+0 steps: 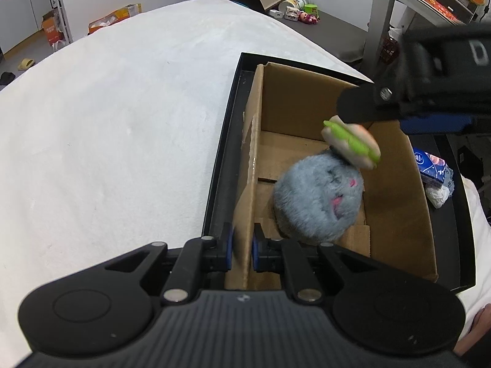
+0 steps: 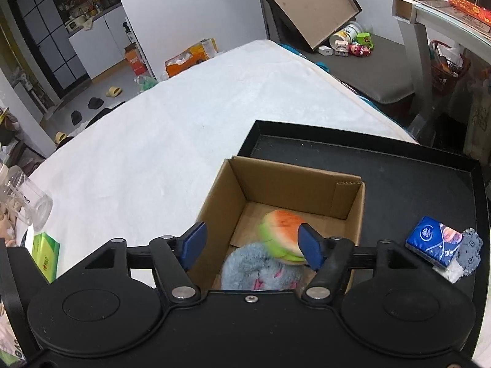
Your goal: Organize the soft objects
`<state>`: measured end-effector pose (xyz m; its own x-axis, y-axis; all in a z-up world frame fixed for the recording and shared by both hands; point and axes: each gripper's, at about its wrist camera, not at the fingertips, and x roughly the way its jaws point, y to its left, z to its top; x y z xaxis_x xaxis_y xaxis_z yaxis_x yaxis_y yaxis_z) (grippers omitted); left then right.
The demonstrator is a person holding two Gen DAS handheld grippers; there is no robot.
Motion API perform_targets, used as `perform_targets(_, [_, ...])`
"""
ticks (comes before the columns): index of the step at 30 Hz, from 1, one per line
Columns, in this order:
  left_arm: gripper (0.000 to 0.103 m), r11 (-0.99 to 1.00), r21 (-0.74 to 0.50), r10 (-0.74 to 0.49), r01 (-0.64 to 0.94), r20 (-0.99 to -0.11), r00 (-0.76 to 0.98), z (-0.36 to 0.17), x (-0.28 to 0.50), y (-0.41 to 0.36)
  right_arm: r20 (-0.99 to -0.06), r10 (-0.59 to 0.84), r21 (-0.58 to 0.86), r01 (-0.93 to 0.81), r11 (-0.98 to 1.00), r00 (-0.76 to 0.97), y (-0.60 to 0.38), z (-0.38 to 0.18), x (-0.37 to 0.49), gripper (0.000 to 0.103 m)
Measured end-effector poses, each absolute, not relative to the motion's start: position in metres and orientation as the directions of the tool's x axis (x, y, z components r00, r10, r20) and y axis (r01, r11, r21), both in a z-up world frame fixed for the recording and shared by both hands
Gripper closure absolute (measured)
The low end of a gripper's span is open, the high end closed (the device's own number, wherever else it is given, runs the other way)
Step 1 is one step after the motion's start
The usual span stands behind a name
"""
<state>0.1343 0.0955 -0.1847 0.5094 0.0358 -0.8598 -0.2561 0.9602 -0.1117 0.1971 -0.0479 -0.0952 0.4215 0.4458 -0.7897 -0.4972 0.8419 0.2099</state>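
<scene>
Two grippers over the box [image 2: 285, 184]: left [image 1: 242, 247] pinches its wall, right [image 2: 251, 242] spread wide, burger [image 2: 284, 234] loose above the grey plush [image 1: 319, 202].

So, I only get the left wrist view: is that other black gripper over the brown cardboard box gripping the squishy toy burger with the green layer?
Observer: No. The right gripper stands open, one pad well clear of the toy burger.
Operator: Anything beside the blue tissue pack?
Observer: A grey knitted piece lies against the tissue pack on the black tray.
Operator: And further left on the white cover?
Observer: A clear glass jar and a green packet.
</scene>
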Motion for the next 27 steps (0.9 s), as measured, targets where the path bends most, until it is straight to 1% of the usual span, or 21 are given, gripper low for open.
perform_targets(7, [0.092,0.962,-0.106,0.035,-0.251,-0.865,0.500,-0.186,0.136,0.096,-0.792,0.446,0.224,-0.481,0.848,0.417,-0.069,-0.096,0.193,0.035])
perform_targets(10, [0.092,0.962,-0.104,0.036,-0.252,-0.867,0.497,-0.187,0.137,0.096,-0.792,0.438,0.218,-0.473,0.854,0.426,-0.080,-0.094,0.193,0.032])
perform_targets(12, [0.092,0.963,-0.102,0.036,-0.251,-0.870,0.492,-0.187,0.137,0.095,-0.793,0.431,0.216,-0.462,0.860,0.431,-0.090,-0.093,0.193,0.027])
perform_targets(14, [0.090,0.964,-0.093,0.042,-0.249,-0.871,0.489,-0.186,0.138,0.093,-0.791,0.422,0.211,-0.451,0.867,0.443,-0.099,-0.094,0.194,0.025])
perform_targets(21, [0.087,0.965,-0.061,0.071,-0.255,-0.876,0.477,-0.184,0.139,0.088,-0.794,0.394,0.195,-0.420,0.886,0.463,-0.131,-0.098,0.196,0.022])
perform_targets(23, [0.081,0.965,-0.045,0.083,-0.258,-0.881,0.465,-0.183,0.141,0.086,-0.794,0.388,0.191,-0.413,0.891,0.469,-0.139,-0.099,0.197,0.021])
perform_targets(25, [0.066,0.965,-0.019,0.103,-0.261,-0.888,0.448,-0.184,0.142,0.084,-0.792,0.385,0.195,-0.402,0.895,0.473,-0.149,-0.102,0.199,0.019])
perform_targets(26, [0.063,0.965,-0.007,0.113,-0.262,-0.890,0.442,-0.183,0.143,0.083,-0.792,0.385,0.198,-0.397,0.896,0.474,-0.153,-0.103,0.200,0.019])
perform_targets(27, [0.057,0.965,0.002,0.122,-0.264,-0.889,0.441,-0.182,0.143,0.083,-0.791,0.384,0.200,-0.392,0.898,0.476,-0.158,-0.104,0.201,0.018])
